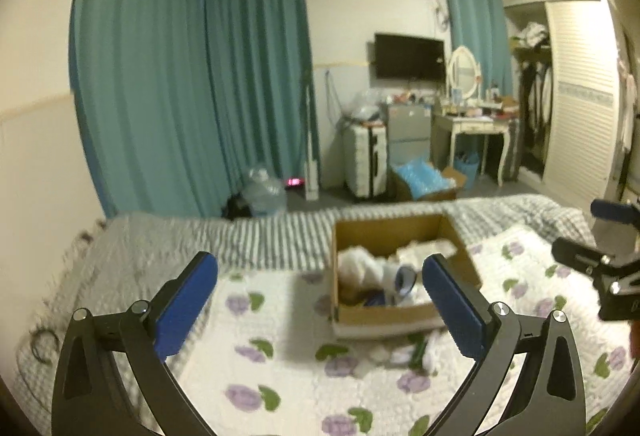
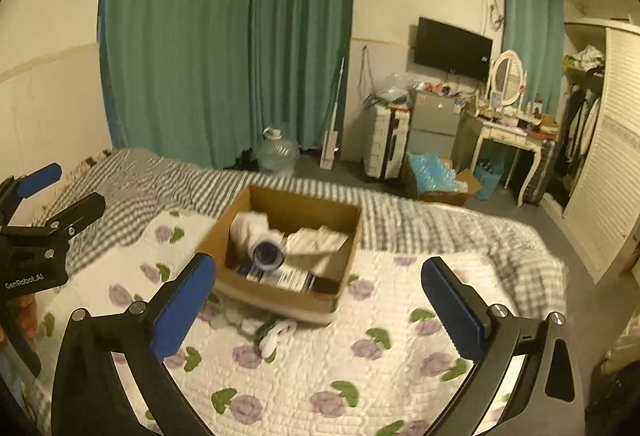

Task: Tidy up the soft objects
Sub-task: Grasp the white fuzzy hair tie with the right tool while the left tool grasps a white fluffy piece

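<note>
Blue-padded fingers of both tongs are seen spread wide at the bottom of each view, with nothing held between them. The left gripper [image 1: 320, 300] and right gripper [image 2: 318, 300] are held above the floral quilt [image 2: 360, 388], both facing the cardboard box [image 2: 280, 300] at mid-frame. White soft items and a rolled white cloth with a dark end [image 2: 266, 254] are seen inside the box.

A small white soft object [image 2: 274, 340] is left loose on the quilt, touching or just beside the box's near wall. In the right wrist view it lies almost centrally between the fingers, its long axis running roughly toward the camera; in the left wrist view it [image 1: 394, 354] sits lower right. The right gripper is judged better aligned.
</note>
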A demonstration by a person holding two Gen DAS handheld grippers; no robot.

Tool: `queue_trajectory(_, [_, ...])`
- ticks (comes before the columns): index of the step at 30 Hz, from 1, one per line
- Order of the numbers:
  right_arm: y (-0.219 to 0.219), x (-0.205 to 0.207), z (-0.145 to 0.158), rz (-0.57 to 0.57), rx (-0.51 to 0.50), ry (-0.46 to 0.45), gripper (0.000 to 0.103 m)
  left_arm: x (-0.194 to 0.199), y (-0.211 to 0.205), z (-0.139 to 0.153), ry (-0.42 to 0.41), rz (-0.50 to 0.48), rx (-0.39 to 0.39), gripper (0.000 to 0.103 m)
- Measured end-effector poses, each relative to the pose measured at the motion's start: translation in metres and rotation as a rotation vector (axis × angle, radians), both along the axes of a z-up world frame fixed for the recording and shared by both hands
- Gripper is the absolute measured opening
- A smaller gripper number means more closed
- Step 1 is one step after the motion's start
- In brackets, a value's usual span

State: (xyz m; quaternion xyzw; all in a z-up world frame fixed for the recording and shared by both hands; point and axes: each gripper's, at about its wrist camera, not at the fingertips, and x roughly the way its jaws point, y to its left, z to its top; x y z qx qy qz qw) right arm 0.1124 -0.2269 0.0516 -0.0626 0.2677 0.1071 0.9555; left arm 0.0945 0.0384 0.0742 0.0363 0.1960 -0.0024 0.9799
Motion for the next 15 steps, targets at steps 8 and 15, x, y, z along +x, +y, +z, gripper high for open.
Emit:
queue_trajectory(8, [0.024, 0.064, -0.121, -0.017, 0.001, 0.208, 0.103, 0.04, 0.0, -0.086, 0.167, 0.021, -0.065, 0.103])
queue_trajectory(15, [0.041, 0.107, -0.201, 0.011, -0.016, 0.328, 0.103, 0.077, -0.009, -0.149, 0.283, 0.03, -0.034, 0.103])
